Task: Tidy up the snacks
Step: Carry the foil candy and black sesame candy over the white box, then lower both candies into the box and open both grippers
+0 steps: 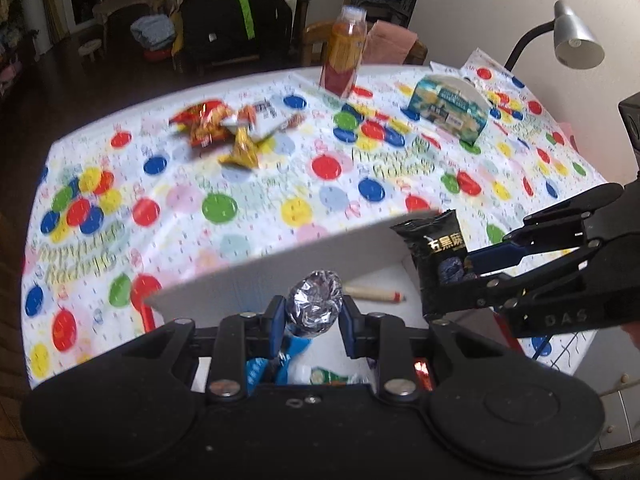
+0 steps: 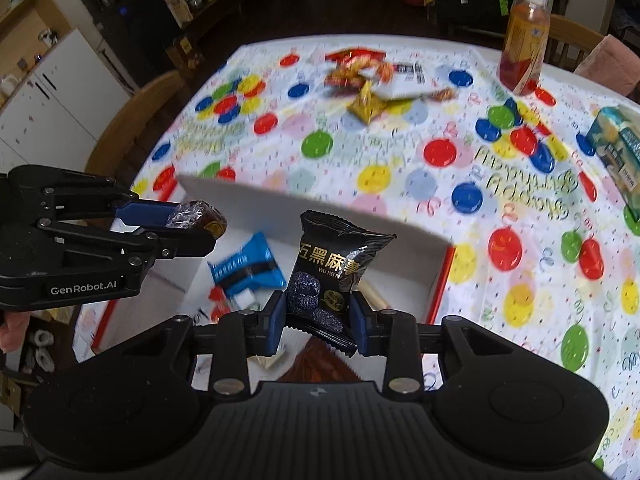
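My left gripper (image 1: 313, 312) is shut on a silver foil-wrapped sweet (image 1: 316, 300), held above the white box (image 1: 280, 264). From the right wrist view the same left gripper (image 2: 196, 226) holds the foil sweet (image 2: 196, 216) over the box's left side. My right gripper (image 2: 319, 314) is shut on a black snack packet (image 2: 332, 264) with gold lettering, above the white box (image 2: 256, 204); the left wrist view shows that black packet (image 1: 438, 256) in the right gripper (image 1: 452, 276). Inside the box lie a blue packet (image 2: 246, 268) and a stick-shaped snack (image 1: 374, 293).
A pile of red, yellow and white snack packets (image 1: 228, 124) lies at the far side of the dotted tablecloth (image 1: 240, 200). An orange drink bottle (image 1: 345, 54) and a blue-green carton (image 1: 448, 110) stand at the back right. A desk lamp (image 1: 576, 38) hangs right; a wooden chair (image 2: 132, 120) stands left.
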Demonstrator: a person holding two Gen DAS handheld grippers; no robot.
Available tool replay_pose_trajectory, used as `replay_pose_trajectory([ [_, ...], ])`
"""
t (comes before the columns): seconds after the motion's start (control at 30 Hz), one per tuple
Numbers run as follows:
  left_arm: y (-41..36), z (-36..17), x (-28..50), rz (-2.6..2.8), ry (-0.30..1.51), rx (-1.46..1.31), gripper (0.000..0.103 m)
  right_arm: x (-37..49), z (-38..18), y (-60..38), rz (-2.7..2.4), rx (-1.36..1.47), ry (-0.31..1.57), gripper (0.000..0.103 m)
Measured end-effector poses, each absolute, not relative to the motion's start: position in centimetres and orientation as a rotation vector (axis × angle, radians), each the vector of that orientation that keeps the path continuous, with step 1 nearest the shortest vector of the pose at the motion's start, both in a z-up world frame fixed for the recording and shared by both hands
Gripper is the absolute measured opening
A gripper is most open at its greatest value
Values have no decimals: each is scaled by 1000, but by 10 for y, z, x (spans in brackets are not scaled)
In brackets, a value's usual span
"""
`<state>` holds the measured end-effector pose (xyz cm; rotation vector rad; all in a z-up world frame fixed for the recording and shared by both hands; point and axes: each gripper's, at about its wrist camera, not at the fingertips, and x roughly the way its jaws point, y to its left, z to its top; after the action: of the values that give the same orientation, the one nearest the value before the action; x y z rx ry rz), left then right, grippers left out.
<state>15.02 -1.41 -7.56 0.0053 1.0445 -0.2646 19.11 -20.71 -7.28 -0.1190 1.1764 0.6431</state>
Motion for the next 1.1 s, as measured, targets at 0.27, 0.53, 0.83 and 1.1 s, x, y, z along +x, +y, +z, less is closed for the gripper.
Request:
replay_pose_trajectory([
  [0.27, -20, -112, 148, -264, 1099, -12, 26, 179, -108, -192, 628, -178, 1200, 34],
  [0.53, -24, -138, 156, -233, 1128, 2, 26, 180, -135, -181, 622, -217, 1218, 34],
  [0.83, -32, -156, 174, -210, 1147, 18, 26, 190, -157, -175, 607, -214, 1263, 34],
  [1.1, -36, -170, 180, -206, 1180, 15, 26, 193, -163, -175, 602, -197, 1275, 35],
])
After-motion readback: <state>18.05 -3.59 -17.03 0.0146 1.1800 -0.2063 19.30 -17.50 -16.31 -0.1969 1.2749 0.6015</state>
